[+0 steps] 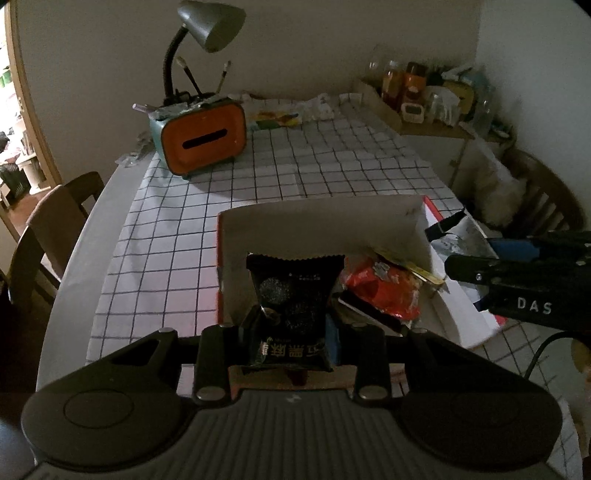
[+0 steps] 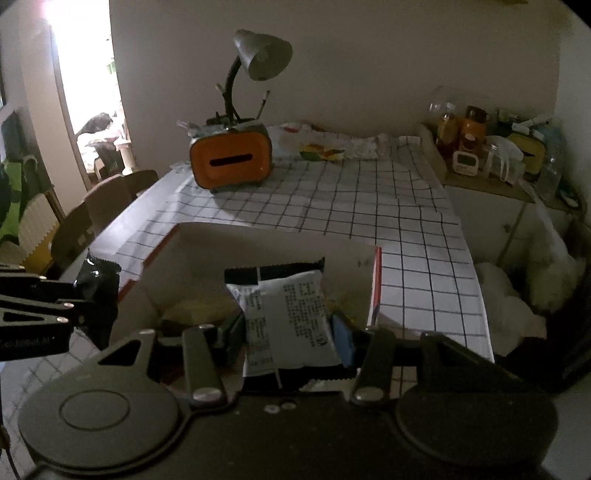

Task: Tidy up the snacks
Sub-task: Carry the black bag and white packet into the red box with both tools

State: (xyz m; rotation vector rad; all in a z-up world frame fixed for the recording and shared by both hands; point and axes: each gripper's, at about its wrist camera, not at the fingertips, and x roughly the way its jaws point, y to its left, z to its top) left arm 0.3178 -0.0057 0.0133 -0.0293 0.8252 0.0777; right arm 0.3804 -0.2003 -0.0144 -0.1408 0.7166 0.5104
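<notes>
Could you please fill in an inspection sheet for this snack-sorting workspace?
Surface: table under a checked tablecloth.
Job's things: open cardboard box holding a red snack packet; black snack packet; white snack packet.
Clutter: orange tissue box, desk lamp, jars on a side cabinet.
Grippers: left gripper shut on the black packet; right gripper shut on the white packet.
Cables: black cable beside the right gripper.
Surroundings: wooden chairs, wall, doorway.
</notes>
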